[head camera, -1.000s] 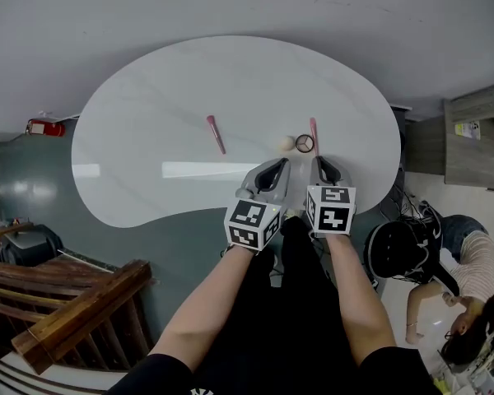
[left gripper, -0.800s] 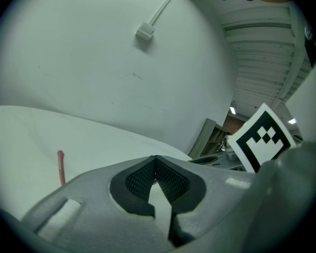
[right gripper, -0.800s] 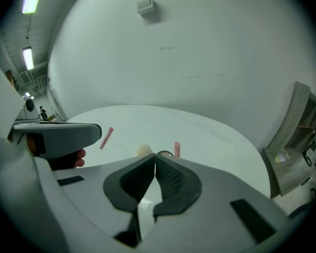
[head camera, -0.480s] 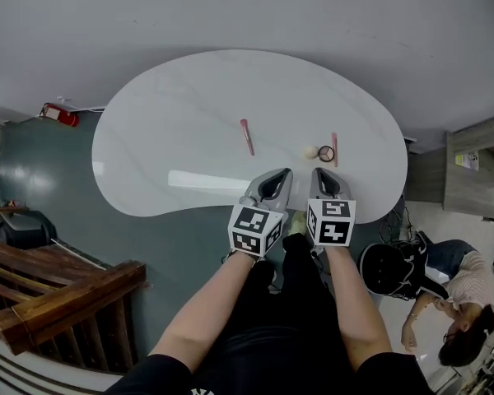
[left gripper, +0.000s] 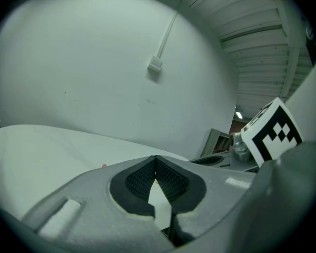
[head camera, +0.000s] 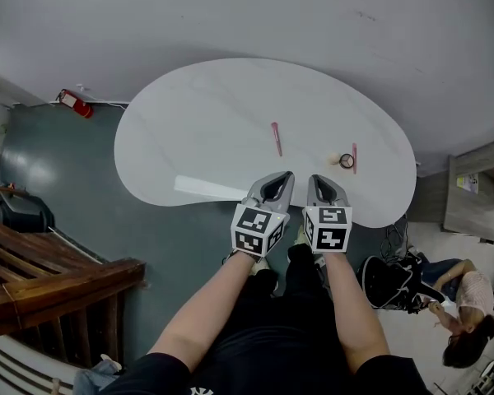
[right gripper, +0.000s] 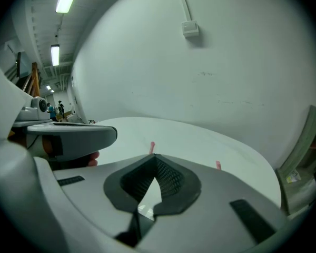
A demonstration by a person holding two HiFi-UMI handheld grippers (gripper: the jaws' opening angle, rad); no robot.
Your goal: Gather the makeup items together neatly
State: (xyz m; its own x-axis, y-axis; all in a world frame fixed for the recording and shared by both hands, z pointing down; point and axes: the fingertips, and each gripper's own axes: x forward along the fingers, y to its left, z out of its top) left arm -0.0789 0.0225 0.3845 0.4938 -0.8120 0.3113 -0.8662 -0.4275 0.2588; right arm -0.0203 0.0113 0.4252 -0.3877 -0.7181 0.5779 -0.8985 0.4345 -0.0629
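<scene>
On the white kidney-shaped table [head camera: 198, 130], a pink stick [head camera: 276, 138] lies near the middle. To the right sit a cream ball [head camera: 334, 158], a small round dark-rimmed item [head camera: 347, 162] and a second pink stick [head camera: 355, 158], close together. My left gripper [head camera: 280, 181] and right gripper [head camera: 322, 184] hover side by side over the table's near edge, both shut and empty. The left gripper view shows its jaw tips [left gripper: 156, 157] meeting. In the right gripper view the tips [right gripper: 156, 156] meet too, with both pink sticks [right gripper: 152, 147] [right gripper: 218, 165] beyond.
A red extinguisher [head camera: 72, 103] lies on the floor at the left. A wooden railing [head camera: 58, 286] is at the lower left. A grey cabinet [head camera: 477, 196], a black bag [head camera: 391, 274] and a person [head camera: 465, 311] are at the right.
The head view has shifted, so the table and its items sit further right and lower in the picture. Both grippers stay side by side at the near edge, shut.
</scene>
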